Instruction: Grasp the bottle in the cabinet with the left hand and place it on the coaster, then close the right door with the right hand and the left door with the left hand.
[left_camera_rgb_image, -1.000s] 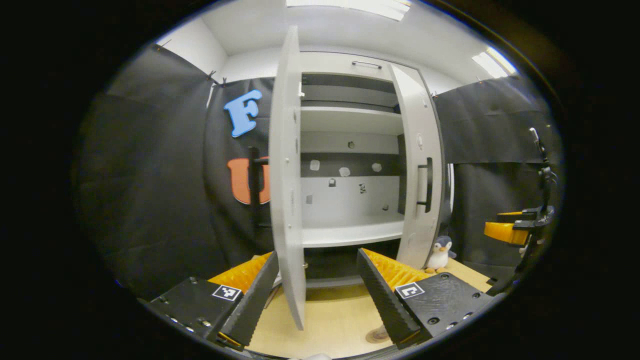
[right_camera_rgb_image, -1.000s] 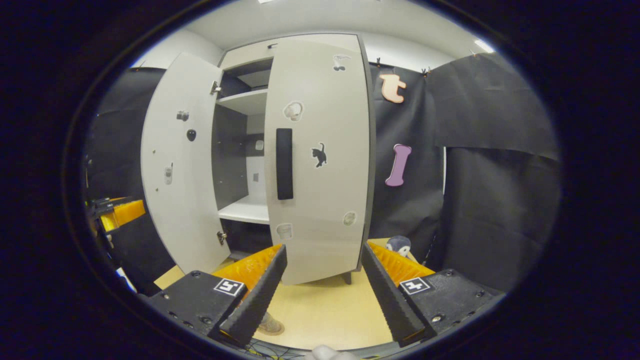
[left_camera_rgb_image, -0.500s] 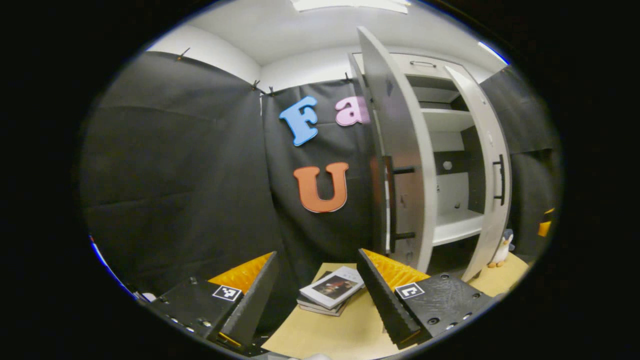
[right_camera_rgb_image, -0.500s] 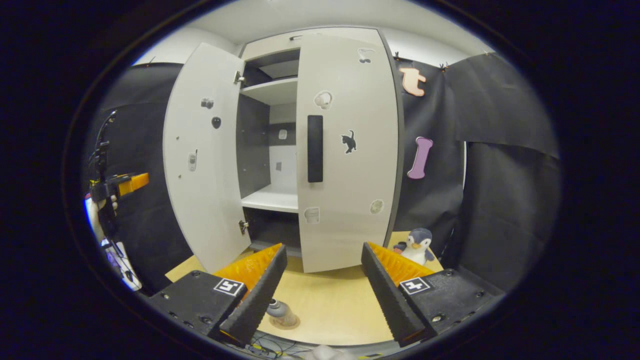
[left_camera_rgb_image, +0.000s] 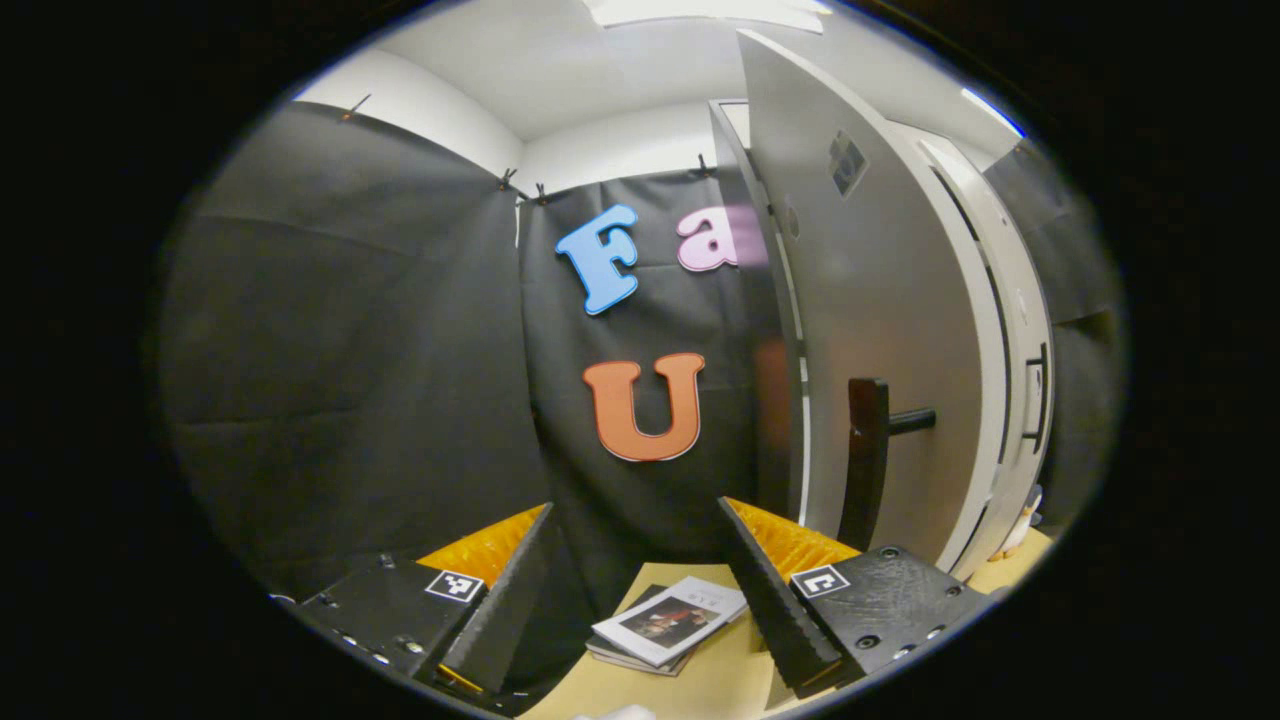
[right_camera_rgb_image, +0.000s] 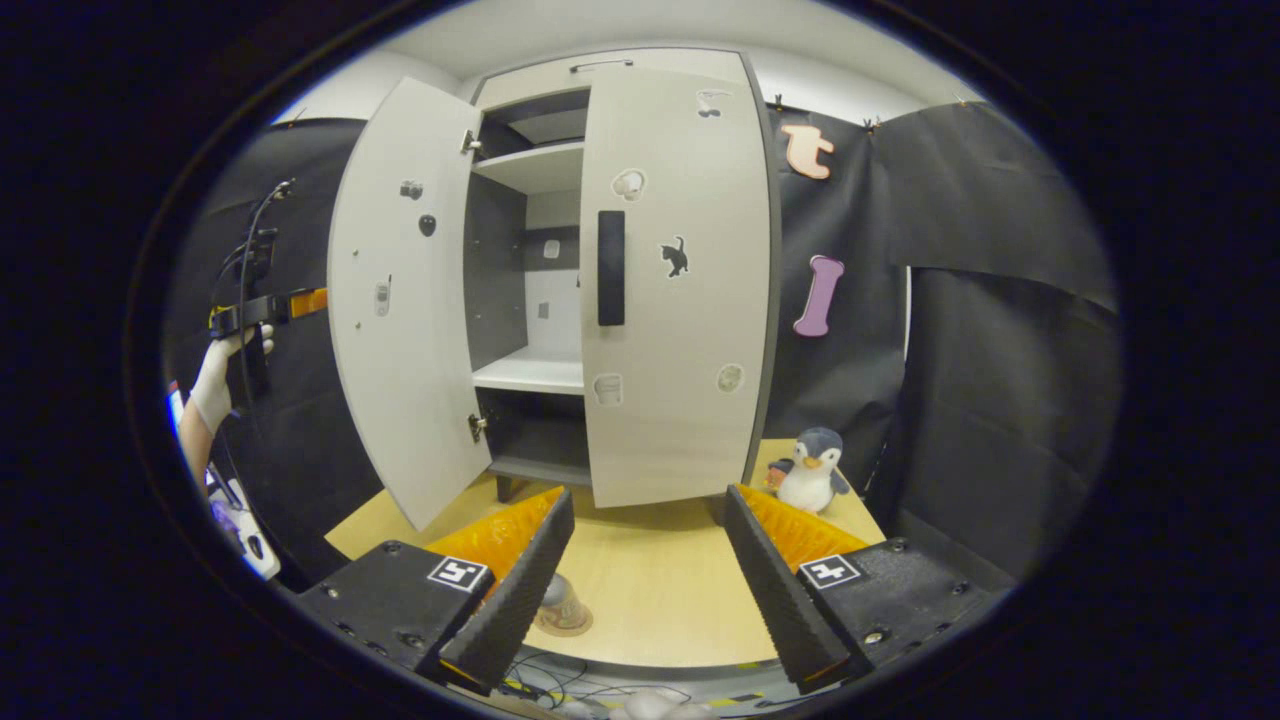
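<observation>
Bottle parked, right door shut, left door next.

In my right gripper view the bottle (right_camera_rgb_image: 556, 598) sits on the coaster (right_camera_rgb_image: 566, 625) at 6 o'clock on the table (right_camera_rgb_image: 650, 585); my right hand-held gripper (right_camera_rgb_image: 645, 580) is wide and empty, pulled clear of the right door (right_camera_rgb_image: 675, 290). My left hand-held gripper (left_camera_rgb_image: 640, 590) is also wide and empty, outside the left door (left_camera_rgb_image: 890, 320) with its handle (left_camera_rgb_image: 865, 460) at 3 o'clock, so I judge there is free room to push it closed.

Black ribbed fingers (right_camera_rgb_image: 520, 590) backed with orange are seen on each gripper (right_camera_rgb_image: 640, 585), beside black screw-studded blocks marked with square white tags. Farther left, a white glove (right_camera_rgb_image: 215, 378) and black cables are seen.
</observation>
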